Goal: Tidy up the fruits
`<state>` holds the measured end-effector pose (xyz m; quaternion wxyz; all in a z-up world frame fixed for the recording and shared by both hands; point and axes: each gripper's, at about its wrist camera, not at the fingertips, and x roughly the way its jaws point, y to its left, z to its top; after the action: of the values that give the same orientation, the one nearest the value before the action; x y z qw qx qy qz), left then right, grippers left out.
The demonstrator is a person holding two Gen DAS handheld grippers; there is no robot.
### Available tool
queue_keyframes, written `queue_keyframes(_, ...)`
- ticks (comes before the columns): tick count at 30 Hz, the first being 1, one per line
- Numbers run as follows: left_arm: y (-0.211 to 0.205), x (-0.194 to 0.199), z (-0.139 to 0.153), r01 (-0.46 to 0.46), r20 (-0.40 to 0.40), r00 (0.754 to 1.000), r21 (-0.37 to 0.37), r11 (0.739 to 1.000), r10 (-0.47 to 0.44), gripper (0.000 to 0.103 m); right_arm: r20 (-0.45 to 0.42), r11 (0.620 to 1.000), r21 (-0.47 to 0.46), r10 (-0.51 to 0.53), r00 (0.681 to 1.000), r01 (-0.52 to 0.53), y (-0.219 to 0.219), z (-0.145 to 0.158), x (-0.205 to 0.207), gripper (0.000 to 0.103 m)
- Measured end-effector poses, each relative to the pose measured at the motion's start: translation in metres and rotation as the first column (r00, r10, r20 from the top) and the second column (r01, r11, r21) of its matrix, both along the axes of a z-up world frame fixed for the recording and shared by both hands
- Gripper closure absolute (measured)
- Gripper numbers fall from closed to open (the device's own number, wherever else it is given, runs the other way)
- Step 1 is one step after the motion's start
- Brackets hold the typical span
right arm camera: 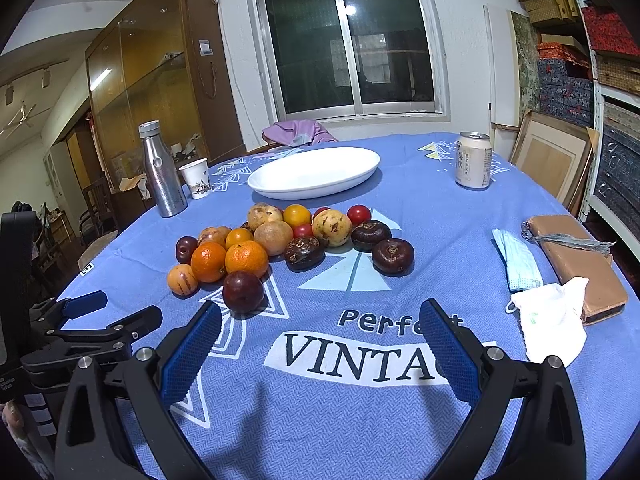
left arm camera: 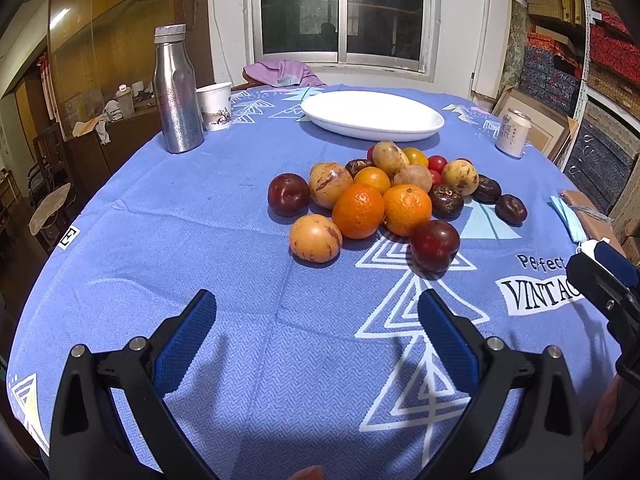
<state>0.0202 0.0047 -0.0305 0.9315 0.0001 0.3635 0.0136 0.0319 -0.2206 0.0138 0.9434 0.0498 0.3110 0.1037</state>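
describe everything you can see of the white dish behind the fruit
The white dish is a shallow oval platter with a low raised rim, glossy like ceramic or plastic, though the material is not certain. It sits flat on the blue tablecloth at the far side, just behind the fruit pile, and appears to hold nothing. No fruit touches it. The metal bottle and paper cup stand to its left, the can to its right.
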Motion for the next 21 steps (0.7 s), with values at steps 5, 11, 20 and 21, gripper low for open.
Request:
queue_keyframes(5,-0.0003,-0.0002,-0.0006,0.001,-0.001,1.0,0.0,1.0,-0.001,0.004,-0.001,1.0,0.0,0.0,1.0,0.0,-0.0001,0.0,0.0,0.003)
queue_keyframes(11,-0.0006,-0.0001,-0.0015,-0.001,-0.004,1.0,-0.004,1.0,0.001,0.004,0.0,1.0,0.001,0.0,1.0,0.0,-0.0003,0.0,0.0,0.003)
queue_keyframes(20,-0.0013,-0.0006,-0.0033,-0.002,-0.004,1.0,-0.009,1.0,0.002,0.004,-0.001,1.0,0.003,0.0,1.0,0.0,-0.0006,-0.0002,0.0,0.003)
queue_keyframes(21,-0.0013,-0.0005,-0.0037,-0.002,-0.005,1.0,-0.011,1.0,0.002,0.004,0.0,1.0,0.003,0.0,1.0,0.0,-0.0001,-0.0002,0.0002,0.003)
